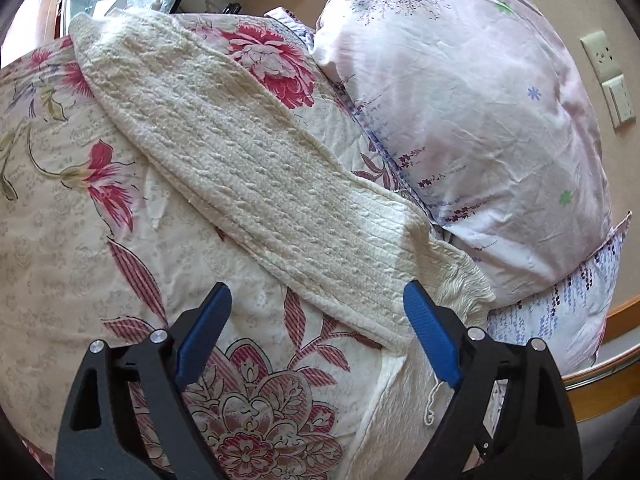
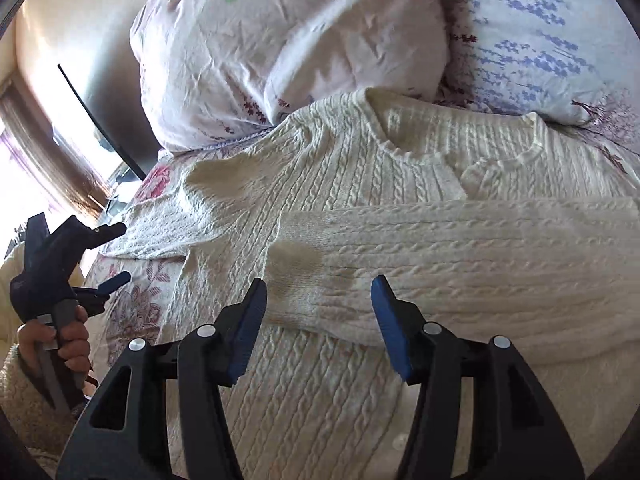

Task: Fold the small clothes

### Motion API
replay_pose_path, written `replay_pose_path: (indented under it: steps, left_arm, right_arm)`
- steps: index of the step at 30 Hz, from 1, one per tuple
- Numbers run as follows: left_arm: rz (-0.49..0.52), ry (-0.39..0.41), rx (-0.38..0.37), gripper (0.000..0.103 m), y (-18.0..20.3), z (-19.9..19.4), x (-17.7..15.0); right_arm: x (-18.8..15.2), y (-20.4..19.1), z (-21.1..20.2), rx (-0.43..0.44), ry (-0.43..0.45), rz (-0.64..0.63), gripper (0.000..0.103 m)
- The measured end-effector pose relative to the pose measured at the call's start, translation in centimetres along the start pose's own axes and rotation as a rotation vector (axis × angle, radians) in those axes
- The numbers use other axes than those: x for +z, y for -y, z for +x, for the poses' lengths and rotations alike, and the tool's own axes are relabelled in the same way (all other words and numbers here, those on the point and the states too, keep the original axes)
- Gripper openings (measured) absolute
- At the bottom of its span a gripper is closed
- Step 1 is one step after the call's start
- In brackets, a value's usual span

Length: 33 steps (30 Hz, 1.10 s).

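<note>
Looking along the left claw [image 1: 318, 328] first: its blue pads are spread wide and pinch nothing. Between and just beyond them lies one sleeve [image 1: 248, 184] of the cream cable-knit sweater [image 1: 384, 412], stretched out straight across the floral bedspread [image 1: 72, 240], running from the shoulder near the claw to the cuff at the far upper left. This sleeve is unfolded. A loose yarn end hangs beside the right pad. A pale pink pillow [image 1: 460, 100] sits just beside the sleeve, with a lavender-print pillow [image 1: 560, 308] under it. Wall switches [image 1: 608, 76] show at far right.

Right wrist view: the right claw [image 2: 318, 328] is also spread, empty, hovering over the sweater body [image 2: 304, 392]. The sweater lies flat on the bed, neckline [image 2: 440, 148] toward the pillows. The other sleeve [image 2: 460, 264] is already laid across the chest, its cuff end lying just ahead of the pads. The outstretched sleeve [image 2: 160, 220] runs off to the left toward the left claw [image 2: 108, 256], which a hand [image 2: 68, 344] holds, open, near it.

Judgement: fold is early to midway. One sleeve in, one sleeve out. Left to do, as I read it: bring the second sleeve across, then fold the body up from the hem. Hem is not in view, so I cannot tell its state.
</note>
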<state>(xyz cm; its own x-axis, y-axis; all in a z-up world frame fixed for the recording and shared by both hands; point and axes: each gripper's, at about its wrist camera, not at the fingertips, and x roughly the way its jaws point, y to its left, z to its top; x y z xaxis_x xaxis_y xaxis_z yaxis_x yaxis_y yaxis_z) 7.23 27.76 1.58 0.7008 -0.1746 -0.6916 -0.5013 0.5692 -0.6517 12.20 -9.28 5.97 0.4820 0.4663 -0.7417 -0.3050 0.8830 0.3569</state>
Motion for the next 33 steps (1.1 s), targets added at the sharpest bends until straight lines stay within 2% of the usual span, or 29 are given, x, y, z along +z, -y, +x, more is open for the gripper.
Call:
replay_pose_path:
  steps: [1, 4, 11, 18, 21, 26, 29, 33]
  left_arm:
    - [-0.028, -0.002, -0.008, 0.083, -0.2, 0.3, 0.1]
    - [-0.106, 0.017, -0.028, 0.078, -0.7, 0.7, 0.6]
    - [-0.339, 0.085, -0.064, 0.056, -3.6, 0.6, 2.3]
    - [-0.466, 0.154, -0.083, 0.048, -5.7, 0.3, 4.0]
    - [-0.462, 0.162, -0.078, 0.041, -6.1, 0.5, 4.7]
    - [-0.498, 0.146, -0.071, 0.01, -7.3, 1.1, 5.0]
    - [-0.457, 0.156, -0.098, 0.007, -6.8, 0.7, 5.1]
    - [-0.303, 0.175, -0.172, 0.006, -3.0, -0.8, 5.1]
  right_arm:
    - [-0.2, 0.6, -0.6, 0.001, 0.001, 0.017, 0.064]
    - [-0.7, 2.0, -1.8, -0.002, 0.006, 0.06, 0.064]
    - [-1.9, 4.0, -3.4, -0.017, 0.017, 0.131, 0.064]
    - [-2.5, 4.8, -4.5, -0.036, 0.035, 0.142, 0.064]
    - [-2.9, 5.1, -4.9, -0.043, 0.035, 0.148, 0.064]
    - [-3.3, 5.5, -5.5, -0.047, 0.042, 0.152, 0.064]
    - [-3.5, 5.8, -6.0, -0.05, 0.051, 0.149, 0.064]
    - [-3.9, 6.4, -6.6, -0.053, 0.06, 0.157, 0.064]
